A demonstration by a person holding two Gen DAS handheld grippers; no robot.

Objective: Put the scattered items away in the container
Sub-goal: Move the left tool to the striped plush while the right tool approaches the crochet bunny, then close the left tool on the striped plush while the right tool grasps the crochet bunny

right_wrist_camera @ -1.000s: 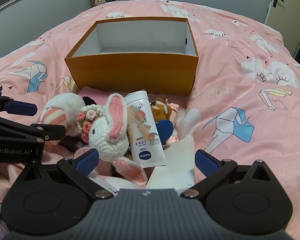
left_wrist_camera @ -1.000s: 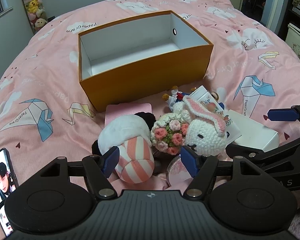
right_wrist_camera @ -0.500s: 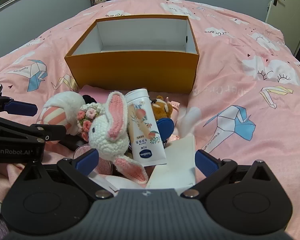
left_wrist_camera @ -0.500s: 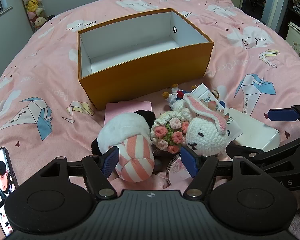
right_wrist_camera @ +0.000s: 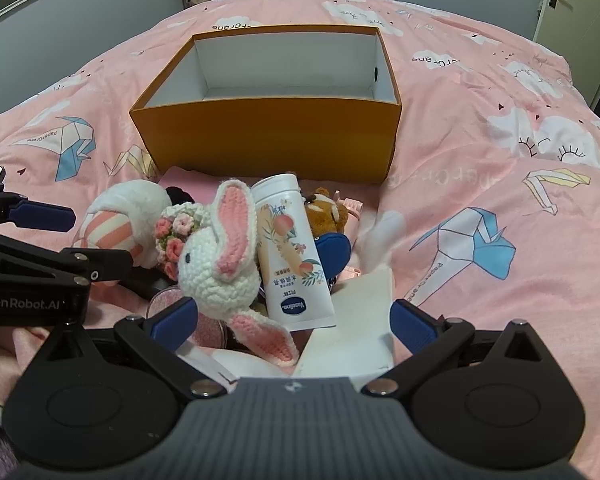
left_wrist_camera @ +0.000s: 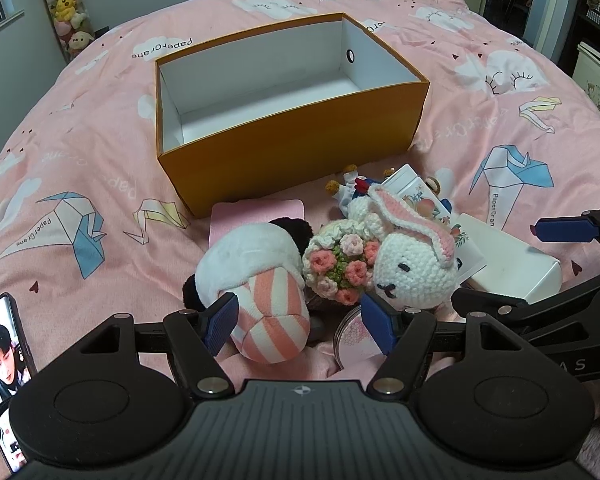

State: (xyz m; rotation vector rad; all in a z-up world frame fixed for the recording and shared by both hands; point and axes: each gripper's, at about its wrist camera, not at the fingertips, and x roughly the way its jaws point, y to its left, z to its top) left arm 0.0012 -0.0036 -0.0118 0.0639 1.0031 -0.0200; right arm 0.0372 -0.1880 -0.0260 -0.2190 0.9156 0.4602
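Note:
An empty orange box [left_wrist_camera: 296,148] with a white inside stands on the pink bed, also in the right wrist view [right_wrist_camera: 268,136]. In front of it lies a pile: a striped white plush [left_wrist_camera: 260,280], a crochet rabbit with flowers [left_wrist_camera: 412,268] [right_wrist_camera: 216,256], a white lotion tube [right_wrist_camera: 292,252], a small brown bear [right_wrist_camera: 326,214], a white carton [left_wrist_camera: 504,260] [right_wrist_camera: 360,320] and a round pink compact [left_wrist_camera: 352,336]. My left gripper [left_wrist_camera: 300,320] is open, its fingers either side of the striped plush's end. My right gripper [right_wrist_camera: 292,320] is open over the tube and carton.
A phone [left_wrist_camera: 4,360] with a lit screen lies at the near left of the bed. A pink card [left_wrist_camera: 256,216] lies under the plush. A column of plush toys [left_wrist_camera: 66,12] stands by the far wall. Furniture stands at the far right [left_wrist_camera: 592,64].
Both views have drifted slightly; the box and pile sit a little lower in frame. Both grippers stay open and nothing has been picked up.

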